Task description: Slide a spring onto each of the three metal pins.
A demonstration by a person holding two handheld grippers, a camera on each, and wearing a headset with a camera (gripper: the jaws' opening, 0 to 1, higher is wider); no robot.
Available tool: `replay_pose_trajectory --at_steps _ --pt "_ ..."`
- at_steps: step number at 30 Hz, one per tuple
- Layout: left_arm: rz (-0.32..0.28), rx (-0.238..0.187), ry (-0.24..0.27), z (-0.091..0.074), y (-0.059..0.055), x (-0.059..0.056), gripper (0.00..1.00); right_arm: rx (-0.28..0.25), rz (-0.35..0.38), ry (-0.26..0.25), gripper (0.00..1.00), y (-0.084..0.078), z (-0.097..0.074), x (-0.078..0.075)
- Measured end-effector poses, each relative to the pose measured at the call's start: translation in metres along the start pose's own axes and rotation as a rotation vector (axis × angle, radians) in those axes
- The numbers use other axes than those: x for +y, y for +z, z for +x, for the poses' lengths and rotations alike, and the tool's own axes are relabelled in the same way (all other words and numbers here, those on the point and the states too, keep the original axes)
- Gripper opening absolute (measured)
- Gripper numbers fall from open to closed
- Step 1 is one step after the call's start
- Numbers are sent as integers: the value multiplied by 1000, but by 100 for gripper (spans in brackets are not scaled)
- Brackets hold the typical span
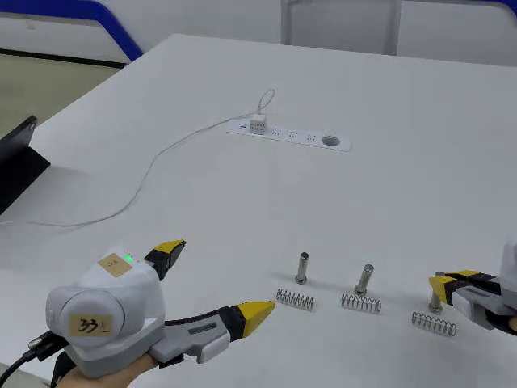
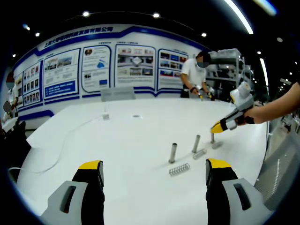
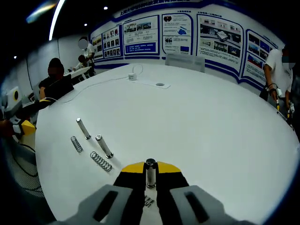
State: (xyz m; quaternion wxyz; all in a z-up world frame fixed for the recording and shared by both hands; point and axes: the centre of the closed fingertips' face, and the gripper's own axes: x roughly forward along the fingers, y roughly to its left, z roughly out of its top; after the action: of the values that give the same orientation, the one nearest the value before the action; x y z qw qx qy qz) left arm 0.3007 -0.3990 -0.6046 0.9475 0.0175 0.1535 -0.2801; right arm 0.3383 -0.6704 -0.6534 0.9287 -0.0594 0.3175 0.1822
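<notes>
Right gripper [image 1: 443, 284] pinches the right pin [image 3: 150, 172], just right of the middle pin [image 1: 364, 279] — evidently to steady it for loading. Left gripper [image 1: 214, 277], jaws spread, hovers left of the middle pin, nearest the left spring [image 1: 295, 300] — presumably its pick. Middle spring [image 1: 361, 303] and right spring [image 1: 434, 323] likewise lie loose, nothing fitted.

right gripper [image 1: 443, 284] cut off by right edge, third pin [image 1: 435, 305] partly hidden between its jaws; spring [image 3: 149, 202] mostly beneath them
</notes>
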Motion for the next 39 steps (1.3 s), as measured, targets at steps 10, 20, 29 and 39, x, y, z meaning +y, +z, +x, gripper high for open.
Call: replay_pose_trajectory --at_steps 10,20,29,39 --pt "5 6 -2 0 -1 -1 92 -78 -3 15 8 0 -3 1" --pt "6 4 4 0 -1 0 92 -140 28 22 8 1 -1 0" --pt "14 10 1 0 -1 -1 92 -139 -18 19 9 1 -4 3" --pt "18 10 -4 0 -1 -2 92 -162 -3 28 12 14 -8 -2"
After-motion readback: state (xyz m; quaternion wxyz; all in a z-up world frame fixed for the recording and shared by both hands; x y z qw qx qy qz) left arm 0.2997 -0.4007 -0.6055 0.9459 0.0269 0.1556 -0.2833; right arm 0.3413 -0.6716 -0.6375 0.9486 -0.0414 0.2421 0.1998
